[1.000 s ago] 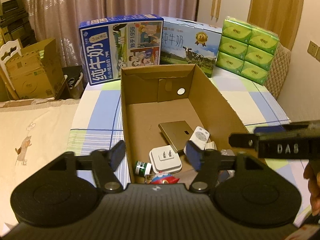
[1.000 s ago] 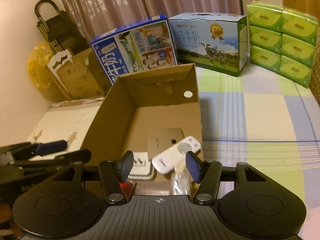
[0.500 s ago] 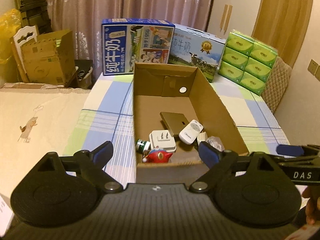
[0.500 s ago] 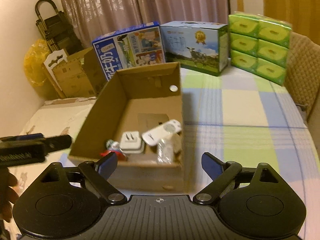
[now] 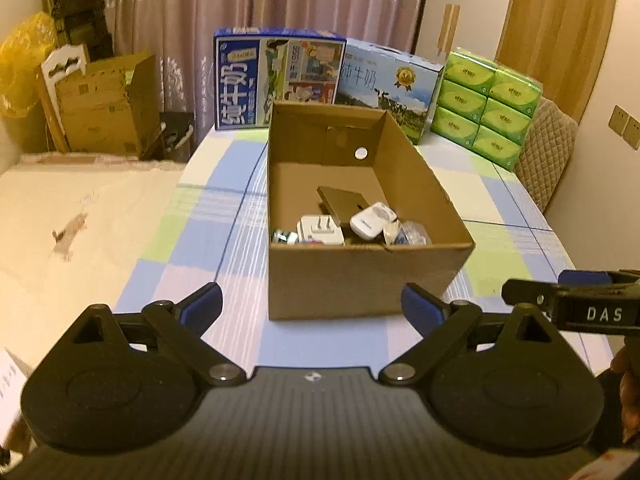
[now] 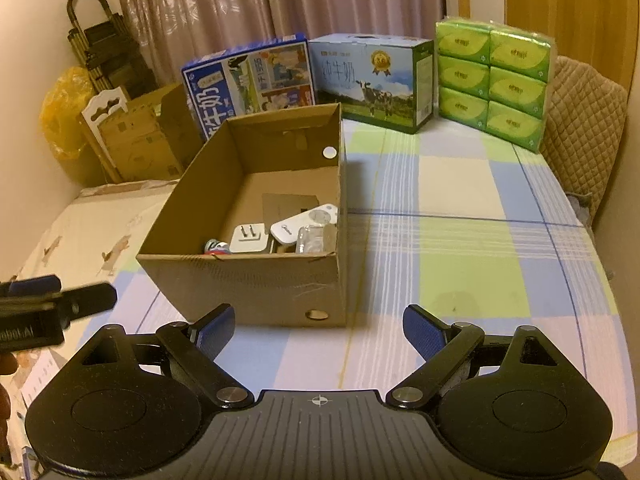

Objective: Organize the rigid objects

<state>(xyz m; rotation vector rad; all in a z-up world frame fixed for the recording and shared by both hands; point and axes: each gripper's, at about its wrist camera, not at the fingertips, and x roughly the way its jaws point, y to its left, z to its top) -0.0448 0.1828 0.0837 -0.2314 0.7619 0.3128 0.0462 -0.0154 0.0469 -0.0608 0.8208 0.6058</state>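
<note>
Both claws, left (image 5: 311, 306) and right (image 6: 319, 326), have drawn back from the cardboard box (image 5: 360, 276), now spread wide and empty.

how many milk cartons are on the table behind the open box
2. The dark blue milk carton stands behind the open cardboard box, toward its left. The light blue milk carton, with a cow picture, stands right of it, beside the green tissue packs. Any others would be hidden.

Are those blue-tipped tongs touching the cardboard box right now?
Apart. In the right wrist view, both fingers of the right tongs stand open, with checked cloth showing between their tips and the cardboard box.
</note>
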